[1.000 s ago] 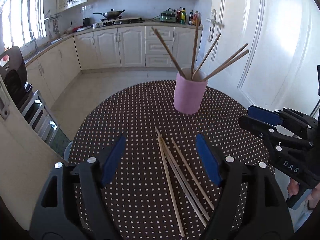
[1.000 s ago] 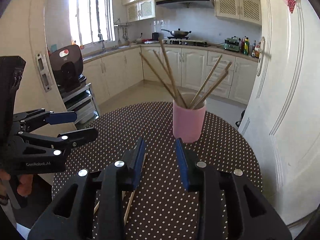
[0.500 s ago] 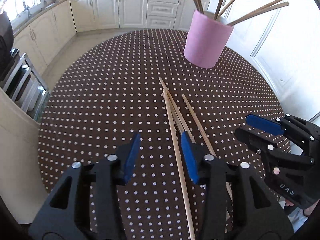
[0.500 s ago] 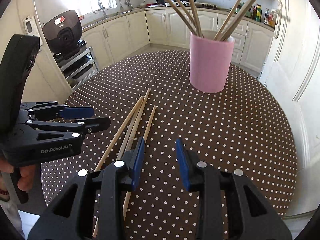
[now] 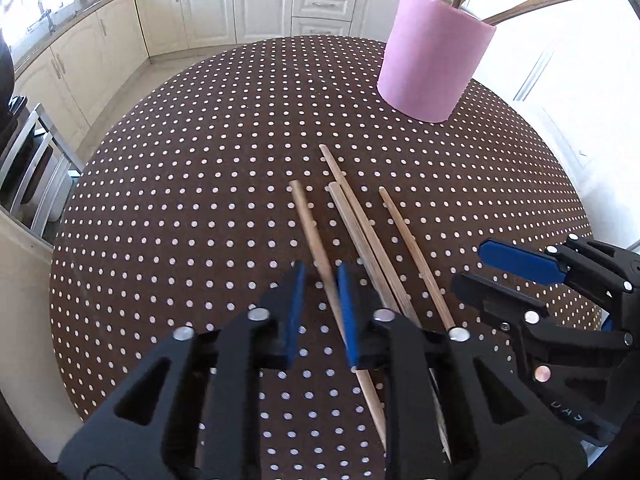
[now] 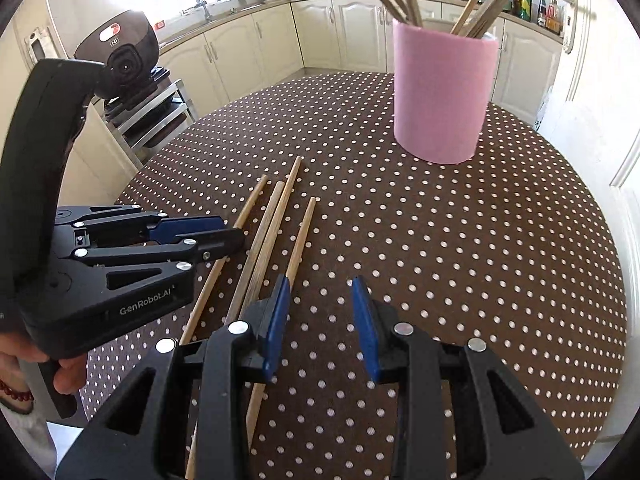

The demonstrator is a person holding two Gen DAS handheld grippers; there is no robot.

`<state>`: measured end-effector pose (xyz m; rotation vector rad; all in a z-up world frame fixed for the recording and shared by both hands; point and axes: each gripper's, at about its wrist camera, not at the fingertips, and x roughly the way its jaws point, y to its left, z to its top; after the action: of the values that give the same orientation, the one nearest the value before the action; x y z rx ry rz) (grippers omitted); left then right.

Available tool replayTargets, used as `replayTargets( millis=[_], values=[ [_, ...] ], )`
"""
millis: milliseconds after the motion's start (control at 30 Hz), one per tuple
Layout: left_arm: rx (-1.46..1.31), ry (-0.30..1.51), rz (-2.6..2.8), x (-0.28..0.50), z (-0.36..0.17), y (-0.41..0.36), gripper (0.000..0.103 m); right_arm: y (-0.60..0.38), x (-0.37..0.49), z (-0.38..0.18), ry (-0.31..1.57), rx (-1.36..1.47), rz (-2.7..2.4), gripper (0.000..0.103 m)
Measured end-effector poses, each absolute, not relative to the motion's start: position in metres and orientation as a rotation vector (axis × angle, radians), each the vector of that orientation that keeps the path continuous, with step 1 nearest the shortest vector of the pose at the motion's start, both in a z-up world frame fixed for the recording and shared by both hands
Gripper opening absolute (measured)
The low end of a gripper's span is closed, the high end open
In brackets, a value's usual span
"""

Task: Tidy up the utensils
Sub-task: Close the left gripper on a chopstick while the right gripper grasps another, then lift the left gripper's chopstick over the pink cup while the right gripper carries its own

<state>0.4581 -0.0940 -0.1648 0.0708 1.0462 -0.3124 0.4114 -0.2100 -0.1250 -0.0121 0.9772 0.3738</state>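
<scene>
Several wooden chopsticks (image 5: 372, 240) lie side by side on the dotted round table (image 5: 180, 184), also in the right wrist view (image 6: 276, 220). My left gripper (image 5: 320, 280) is low over them, its blue pads narrowed around the leftmost chopstick (image 5: 310, 224), which looks blurred; it also shows in the right wrist view (image 6: 228, 232). My right gripper (image 6: 320, 292) is open and empty, just right of the rightmost chopstick (image 6: 302, 236); it also shows in the left wrist view (image 5: 480, 264). A pink cup (image 5: 434, 56) holding several chopsticks stands at the far side.
The table edge (image 6: 616, 280) curves close on the right by a white door. Kitchen cabinets (image 5: 208, 4) line the back. A metal rack with a black appliance (image 6: 128, 56) stands left of the table.
The left gripper dropped lower and narrowed its jaws around the leftmost chopstick, which shifted left of the others. The right gripper moved closer to the table beside the rightmost chopstick.
</scene>
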Motion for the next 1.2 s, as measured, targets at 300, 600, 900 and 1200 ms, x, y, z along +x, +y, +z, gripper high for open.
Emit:
replayTargets(
  millis=[300,600,900,1200],
  values=[
    [0.052,1.041,-0.320,0.465,-0.159,-0.094,0.008,-0.189,0.437,-0.128,1.044,-0.034,0.384,0.030],
    [0.045,1.037,-0.316,0.458,-0.160,-0.084,0.006,-0.178,0.443,-0.135,1.023,-0.073,0.350,0.007],
    [0.032,0.991,-0.309,0.440,-0.127,-0.068,0.006,-0.195,0.420,-0.107,0.950,-0.017,0.383,0.004],
    [0.034,0.885,-0.323,0.402,-0.071,-0.058,0.006,-0.211,0.381,-0.049,0.803,0.004,0.399,0.004]
  ],
)
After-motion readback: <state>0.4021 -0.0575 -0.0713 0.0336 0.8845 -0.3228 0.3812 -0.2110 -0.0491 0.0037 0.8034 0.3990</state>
